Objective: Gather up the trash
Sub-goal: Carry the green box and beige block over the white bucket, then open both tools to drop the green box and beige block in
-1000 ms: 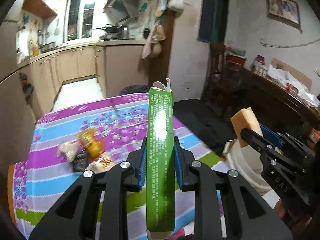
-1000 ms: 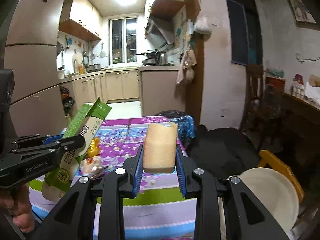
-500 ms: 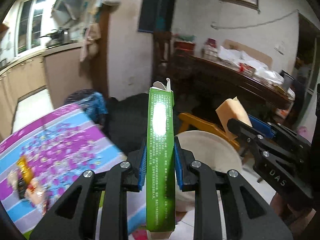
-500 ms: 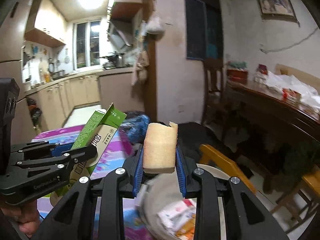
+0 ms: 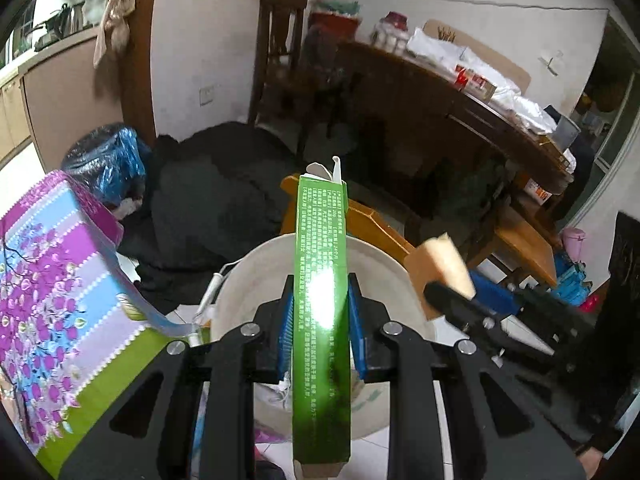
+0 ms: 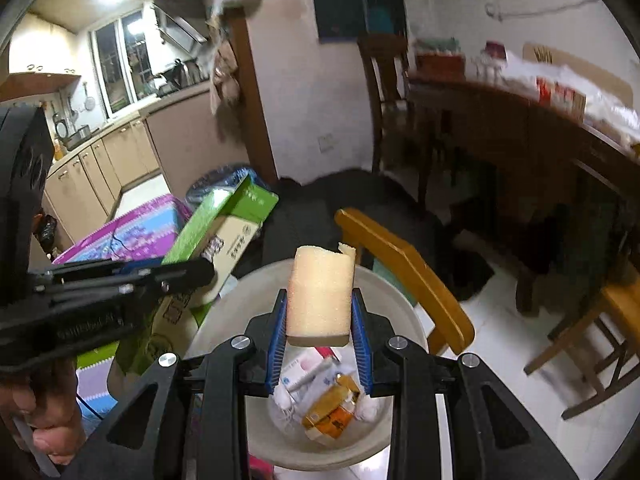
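My left gripper point(image 5: 320, 332) is shut on a long green carton point(image 5: 322, 300), held upright over a round white bin point(image 5: 384, 260). From the right wrist view the same carton point(image 6: 218, 236) and the left gripper point(image 6: 192, 274) hover at the bin's left side. My right gripper point(image 6: 320, 340) is shut on a pale yellow sponge point(image 6: 320, 296) above the white bin point(image 6: 404, 304). Wrappers and small boxes point(image 6: 328, 400) lie inside the bin. In the left wrist view the sponge point(image 5: 444, 264) shows at the right with the right gripper point(image 5: 452, 296).
A table with a purple, blue and green flowered cloth point(image 5: 52, 300) stands left of the bin. A yellow wooden chair point(image 6: 400, 264) sits just behind the bin. A black heap point(image 5: 216, 192) and a blue bag point(image 5: 116, 160) lie on the floor. A dark cluttered sideboard point(image 5: 460, 100) runs along the right.
Both grippers have swung away from the flowered table to the right, carrying the carton and the sponge. They now hang over the white bin and point more steeply down.
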`<action>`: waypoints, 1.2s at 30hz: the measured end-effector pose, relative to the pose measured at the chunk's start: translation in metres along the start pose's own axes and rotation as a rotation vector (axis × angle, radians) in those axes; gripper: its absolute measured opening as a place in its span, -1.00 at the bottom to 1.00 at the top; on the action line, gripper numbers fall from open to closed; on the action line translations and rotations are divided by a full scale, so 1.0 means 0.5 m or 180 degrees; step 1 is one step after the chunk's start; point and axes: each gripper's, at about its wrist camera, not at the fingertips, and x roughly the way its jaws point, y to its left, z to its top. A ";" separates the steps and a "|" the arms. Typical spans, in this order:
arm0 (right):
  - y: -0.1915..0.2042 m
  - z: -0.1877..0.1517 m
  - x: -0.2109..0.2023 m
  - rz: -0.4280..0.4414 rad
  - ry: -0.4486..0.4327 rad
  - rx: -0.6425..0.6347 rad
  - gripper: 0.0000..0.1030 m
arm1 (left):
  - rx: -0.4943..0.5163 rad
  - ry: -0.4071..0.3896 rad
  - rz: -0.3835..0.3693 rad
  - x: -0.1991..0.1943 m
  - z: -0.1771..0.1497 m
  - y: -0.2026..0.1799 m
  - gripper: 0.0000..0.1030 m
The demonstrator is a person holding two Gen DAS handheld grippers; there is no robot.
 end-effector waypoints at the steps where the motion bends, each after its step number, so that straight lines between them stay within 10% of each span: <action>1: -0.008 -0.004 0.014 -0.0003 0.0042 0.0016 -0.41 | -0.0017 0.0053 -0.0012 0.015 0.001 -0.003 -0.57; 32: -0.036 -0.081 0.137 -0.0048 0.0399 0.0150 -0.39 | -0.0114 0.0519 0.0180 0.147 -0.020 0.011 -0.54; 36: -0.037 -0.084 0.138 -0.0051 0.0392 0.0178 -0.32 | -0.0121 0.0517 0.0198 0.150 -0.020 0.010 -0.18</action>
